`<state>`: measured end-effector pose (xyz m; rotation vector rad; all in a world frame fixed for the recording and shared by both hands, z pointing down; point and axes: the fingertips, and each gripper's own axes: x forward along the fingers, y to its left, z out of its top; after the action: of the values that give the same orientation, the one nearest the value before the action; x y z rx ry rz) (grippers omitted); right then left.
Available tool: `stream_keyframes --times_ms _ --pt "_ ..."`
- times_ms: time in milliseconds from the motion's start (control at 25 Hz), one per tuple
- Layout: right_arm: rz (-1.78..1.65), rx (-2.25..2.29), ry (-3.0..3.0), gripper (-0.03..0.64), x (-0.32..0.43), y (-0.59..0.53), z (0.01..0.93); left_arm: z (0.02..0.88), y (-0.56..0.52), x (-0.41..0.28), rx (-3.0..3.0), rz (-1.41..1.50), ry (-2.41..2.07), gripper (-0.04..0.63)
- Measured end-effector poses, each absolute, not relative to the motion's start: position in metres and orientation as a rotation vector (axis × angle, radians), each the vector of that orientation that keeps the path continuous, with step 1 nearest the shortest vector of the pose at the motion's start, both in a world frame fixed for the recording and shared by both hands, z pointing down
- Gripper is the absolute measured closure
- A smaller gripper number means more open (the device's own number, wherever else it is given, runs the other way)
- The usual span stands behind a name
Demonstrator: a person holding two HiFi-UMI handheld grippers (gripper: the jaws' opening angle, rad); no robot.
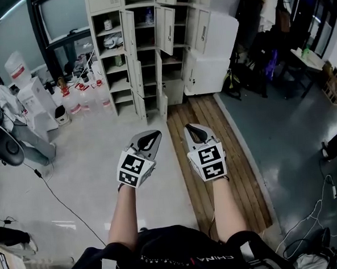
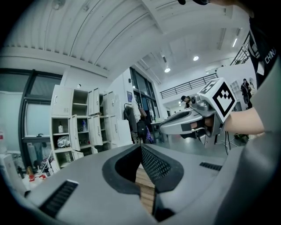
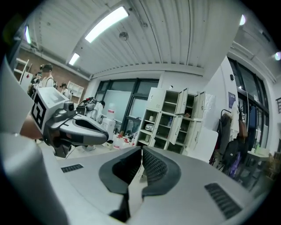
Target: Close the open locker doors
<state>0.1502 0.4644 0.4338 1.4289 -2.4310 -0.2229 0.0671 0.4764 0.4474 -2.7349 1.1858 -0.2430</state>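
A white locker bank stands well ahead of me against the far wall, with several doors swung open over shelves holding small items. It also shows far off as the lockers in the left gripper view and the lockers in the right gripper view. My left gripper and right gripper are held side by side at waist height, pointing toward the lockers and far short of them. Both are shut with nothing between the pads. The left gripper looks across at the right one, and the right gripper sees the left one.
A strip of wooden planks runs from my feet to the lockers. Water bottles and a dispenser stand at the left near a seated person. A white cabinet, hanging coats and a table sit right. Cables cross the floor.
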Motion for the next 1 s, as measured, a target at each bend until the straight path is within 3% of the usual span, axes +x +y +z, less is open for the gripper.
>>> stream_keyframes --times_ms 480,1000 --pt "-0.18 1.379 -2.429 0.584 0.187 0.43 0.449 0.459 0.44 0.1 -2.702 -0.308 1.235 0.575" --pt "-0.242 1.428 -2.363 0.584 0.135 0.284 0.437 0.452 0.281 0.045 -2.7 -0.336 1.143 0.575"
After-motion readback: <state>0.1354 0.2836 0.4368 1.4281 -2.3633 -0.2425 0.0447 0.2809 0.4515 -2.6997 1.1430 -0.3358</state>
